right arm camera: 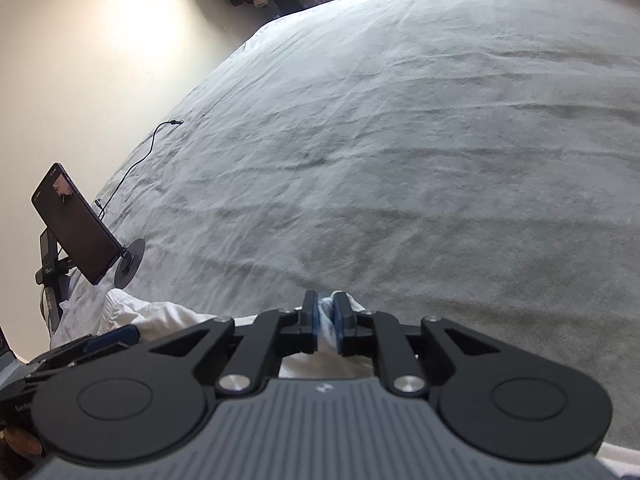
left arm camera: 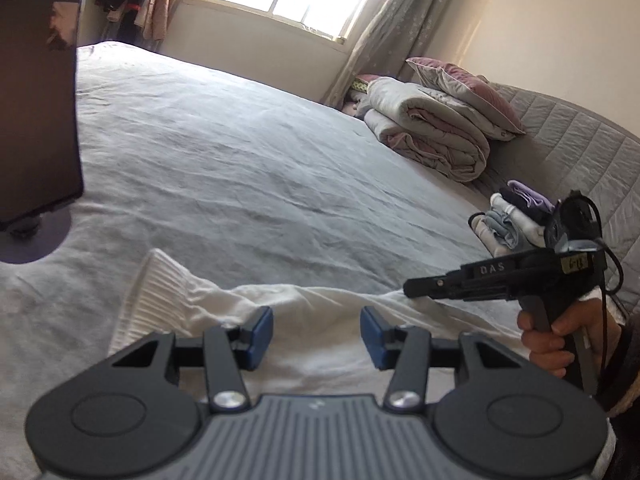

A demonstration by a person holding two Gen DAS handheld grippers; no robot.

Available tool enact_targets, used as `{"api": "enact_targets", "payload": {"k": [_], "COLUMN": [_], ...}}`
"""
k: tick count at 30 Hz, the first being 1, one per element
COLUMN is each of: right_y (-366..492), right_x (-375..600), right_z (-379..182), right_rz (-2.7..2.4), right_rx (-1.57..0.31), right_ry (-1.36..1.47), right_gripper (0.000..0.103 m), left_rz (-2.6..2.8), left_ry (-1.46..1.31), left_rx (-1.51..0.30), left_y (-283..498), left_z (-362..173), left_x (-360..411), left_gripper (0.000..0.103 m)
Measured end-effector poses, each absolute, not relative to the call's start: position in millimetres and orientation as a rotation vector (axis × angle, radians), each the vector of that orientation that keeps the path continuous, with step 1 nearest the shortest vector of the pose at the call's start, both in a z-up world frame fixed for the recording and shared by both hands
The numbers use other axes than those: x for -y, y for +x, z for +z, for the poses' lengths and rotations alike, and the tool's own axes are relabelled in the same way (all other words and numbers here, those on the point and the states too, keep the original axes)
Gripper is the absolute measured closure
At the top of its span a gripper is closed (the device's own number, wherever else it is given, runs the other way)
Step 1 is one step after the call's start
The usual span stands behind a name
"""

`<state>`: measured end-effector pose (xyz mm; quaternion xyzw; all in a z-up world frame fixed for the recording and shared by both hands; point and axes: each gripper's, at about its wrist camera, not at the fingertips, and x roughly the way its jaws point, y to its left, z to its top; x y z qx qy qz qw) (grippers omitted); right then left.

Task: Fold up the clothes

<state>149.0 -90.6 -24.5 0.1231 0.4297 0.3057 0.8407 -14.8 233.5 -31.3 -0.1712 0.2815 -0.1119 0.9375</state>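
Left wrist view: left gripper (left arm camera: 317, 338) hovered with jaws apart and nothing between them, just above the white garment (left arm camera: 224, 312) spread across the near edge of the grey bed (left arm camera: 248, 152). The right gripper (left arm camera: 412, 286) touched the garment's right part.

Right wrist view: right gripper (right arm camera: 326, 326) was clamped on a fold of the white garment (right arm camera: 160, 320).

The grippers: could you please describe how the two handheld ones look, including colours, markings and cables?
The left gripper has black linkage arms, blue pads and a grey ribbed body with round black discs. The right gripper matches it; seen from the side it is pistol-shaped, lettered "DAS", with a small handwritten label and a black cable looping at its rear. A dark sleeve shows.
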Motion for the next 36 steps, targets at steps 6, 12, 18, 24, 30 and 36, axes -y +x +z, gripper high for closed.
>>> {"api": "enact_targets", "payload": {"k": [6, 12, 18, 24, 30, 36], "right_y": [115, 79, 66, 80, 94, 97], "right_x": [80, 34, -24, -50, -62, -51], "right_z": [-5, -7, -28, -32, -33, -22], "right_rz": [0.589, 0.684, 0.727, 0.699, 0.684, 0.672], "right_rx": [-0.77, -0.715, -0.706, -0.679, -0.682, -0.685], "right_ry": [0.125, -0.039, -0.217, -0.242, -0.19, -0.108], "right_gripper": [0.07, 0.074, 0.075, 0.075, 0.076, 0.076], "left_rz": [-0.114, -0.057, -0.052, -0.054, -0.036, -0.031], "left_ry": [-0.385, -0.39, -0.371, -0.402, -0.407, -0.414], "left_rx": [-0.614, -0.66, -0.665, -0.666, -0.641, -0.613], "left_y": [-8, 1, 0, 1, -2, -5], "left_z": [-40, -48, -49, -48, -44, -33], "left_x": [-254, -259, -259, -263, -265, -266], "left_gripper": [0.074, 0.086, 0.089, 0.089, 0.089, 0.088]}}
